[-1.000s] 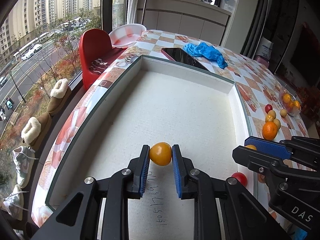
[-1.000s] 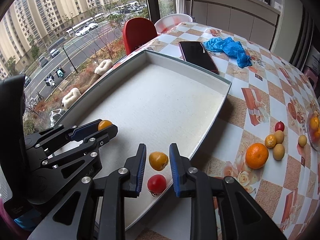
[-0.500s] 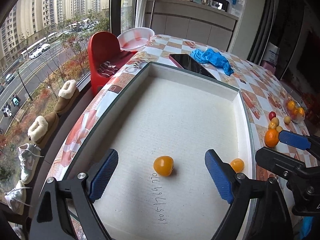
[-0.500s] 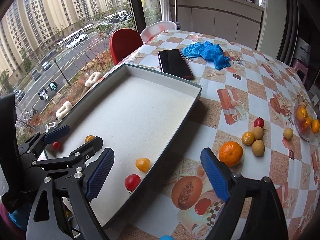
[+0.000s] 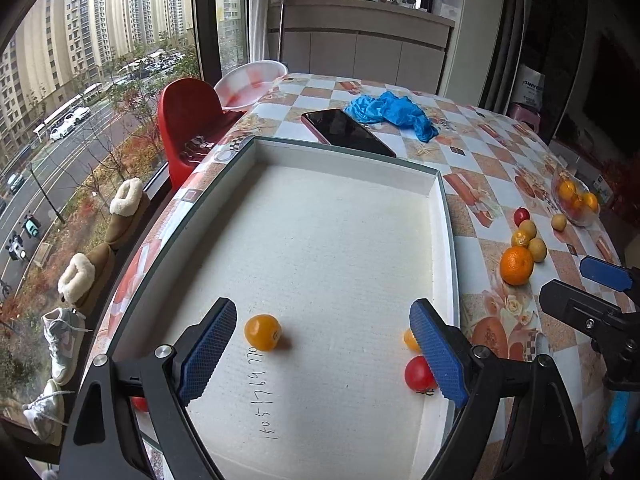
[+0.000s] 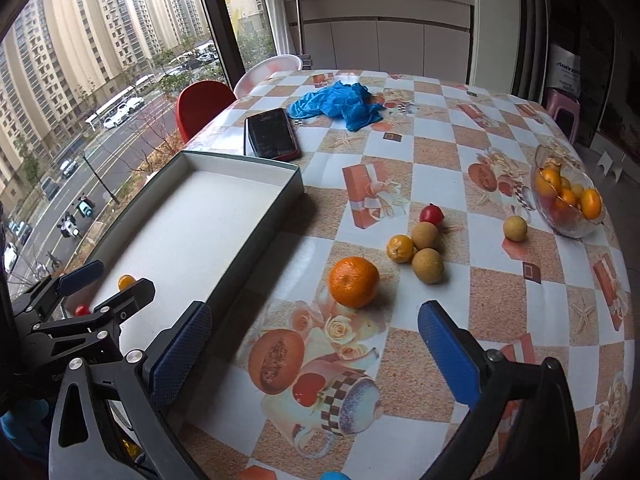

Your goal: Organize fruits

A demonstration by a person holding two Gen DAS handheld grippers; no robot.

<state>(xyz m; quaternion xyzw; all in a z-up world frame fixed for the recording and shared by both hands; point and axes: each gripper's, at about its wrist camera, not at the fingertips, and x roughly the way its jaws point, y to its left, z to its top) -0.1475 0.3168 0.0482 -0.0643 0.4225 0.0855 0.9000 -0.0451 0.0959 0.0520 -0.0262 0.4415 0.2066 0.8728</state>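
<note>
Both grippers let go of their fruit over the white tray on the checked table.

A second ago each clamped a small yellow-orange fruit; the left gripper (image 5: 324, 354) now gapes empty, its fruit (image 5: 262, 332) lying free on the tray (image 5: 440, 216) floor, while the right gripper (image 6: 316, 354), jaws just opening wide with nothing between them, has swung right over the tablecloth. Only the right view shows the large orange (image 6: 354, 281) ahead and the glass bowl (image 6: 568, 196); only the left shows a red tomato (image 5: 418, 374) near the tray's right wall.
</note>
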